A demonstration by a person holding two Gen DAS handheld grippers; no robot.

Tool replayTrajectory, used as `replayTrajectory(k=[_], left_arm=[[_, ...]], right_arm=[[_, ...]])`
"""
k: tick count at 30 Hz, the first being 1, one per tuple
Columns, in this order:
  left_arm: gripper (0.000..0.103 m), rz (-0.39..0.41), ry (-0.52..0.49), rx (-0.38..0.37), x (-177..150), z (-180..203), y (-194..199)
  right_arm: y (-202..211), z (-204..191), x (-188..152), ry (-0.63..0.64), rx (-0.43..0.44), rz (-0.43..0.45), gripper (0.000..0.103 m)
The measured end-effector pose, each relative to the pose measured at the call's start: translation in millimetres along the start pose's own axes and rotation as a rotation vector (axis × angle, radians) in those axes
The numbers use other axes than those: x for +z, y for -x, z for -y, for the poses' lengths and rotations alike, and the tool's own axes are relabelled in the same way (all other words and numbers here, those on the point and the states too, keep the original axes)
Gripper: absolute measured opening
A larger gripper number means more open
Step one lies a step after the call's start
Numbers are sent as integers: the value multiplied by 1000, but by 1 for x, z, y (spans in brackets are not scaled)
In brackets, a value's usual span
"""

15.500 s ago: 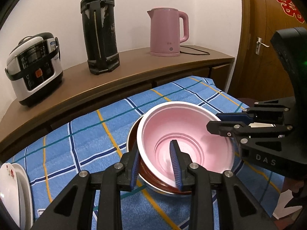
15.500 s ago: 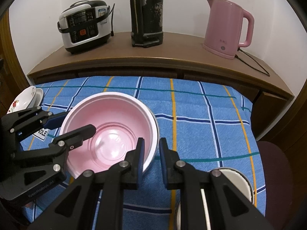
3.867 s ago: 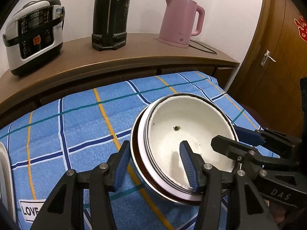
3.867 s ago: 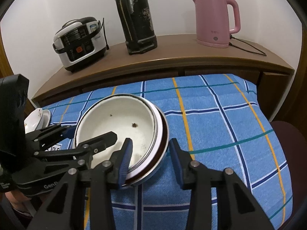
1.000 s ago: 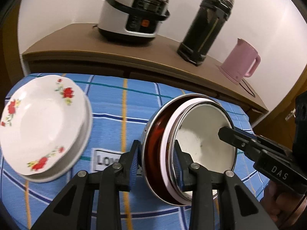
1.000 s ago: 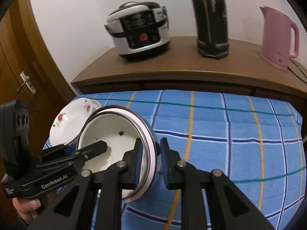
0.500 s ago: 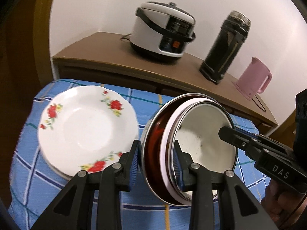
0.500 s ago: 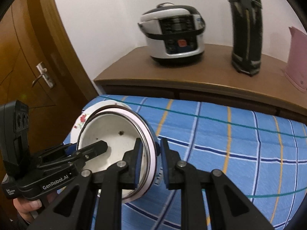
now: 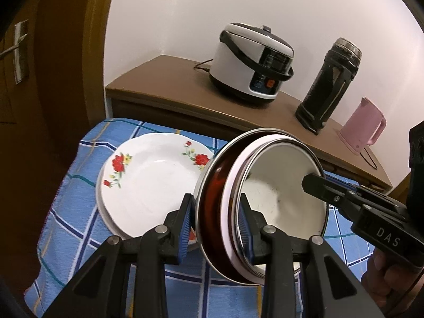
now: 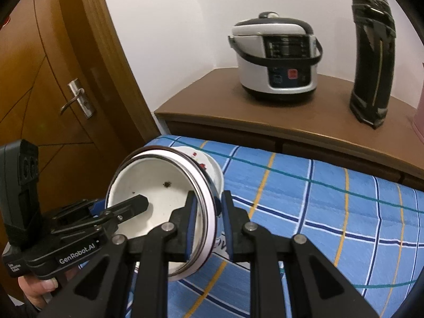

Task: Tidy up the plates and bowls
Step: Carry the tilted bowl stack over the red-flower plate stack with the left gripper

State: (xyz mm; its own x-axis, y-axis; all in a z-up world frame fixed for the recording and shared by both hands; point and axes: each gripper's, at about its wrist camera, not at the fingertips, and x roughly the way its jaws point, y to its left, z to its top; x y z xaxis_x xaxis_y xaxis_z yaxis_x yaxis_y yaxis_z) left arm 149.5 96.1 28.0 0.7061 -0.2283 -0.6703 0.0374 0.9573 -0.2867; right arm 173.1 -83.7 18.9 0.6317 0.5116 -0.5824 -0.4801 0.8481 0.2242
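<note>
- Together, both grippers carry one nested bowl stack (image 9: 267, 201) in the air above the blue checked cloth (image 9: 66, 228), each clamped on an opposite side of its rim.
- Left gripper (image 9: 214, 228): it points forward and down; one blue pad sits outside the steel outer bowl, the other inside the white inner bowl, pinching all the walls between them.
- Right gripper (image 10: 208, 222): it angles down too, closed on the near rim in its own view, one finger inside the white bowl and one outside.
- In the left view the right gripper's black fingers reach in from the right, with part of a hand (image 9: 384, 278) under its body; in the right view the left gripper enters from the lower left, a thumb (image 10: 39, 288) showing at the bottom edge.
- Stack: steel outside, a dark red-brown lining, a pink rim, then the speckled white bowl; it is tilted, its mouth turned toward the right gripper.
- Plates (image 9: 148, 182) with red flowers lie stacked on the cloth at its left end, just beside and partly under the raised stack.
- Behind, a wooden sideboard (image 10: 217, 116) holds a rice cooker (image 10: 275, 58), a black flask (image 10: 371, 53) and a pink kettle (image 9: 363, 132).
</note>
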Motion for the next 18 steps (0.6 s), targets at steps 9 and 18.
replayTrajectory(k=[9, 18], left_arm=[[35, 12, 13, 20, 4, -14, 5], [35, 10, 22, 39, 8, -26, 1]], right_arm=[[-12, -13, 8, 28, 10, -10, 19], [-27, -22, 16, 53, 11, -31, 19]])
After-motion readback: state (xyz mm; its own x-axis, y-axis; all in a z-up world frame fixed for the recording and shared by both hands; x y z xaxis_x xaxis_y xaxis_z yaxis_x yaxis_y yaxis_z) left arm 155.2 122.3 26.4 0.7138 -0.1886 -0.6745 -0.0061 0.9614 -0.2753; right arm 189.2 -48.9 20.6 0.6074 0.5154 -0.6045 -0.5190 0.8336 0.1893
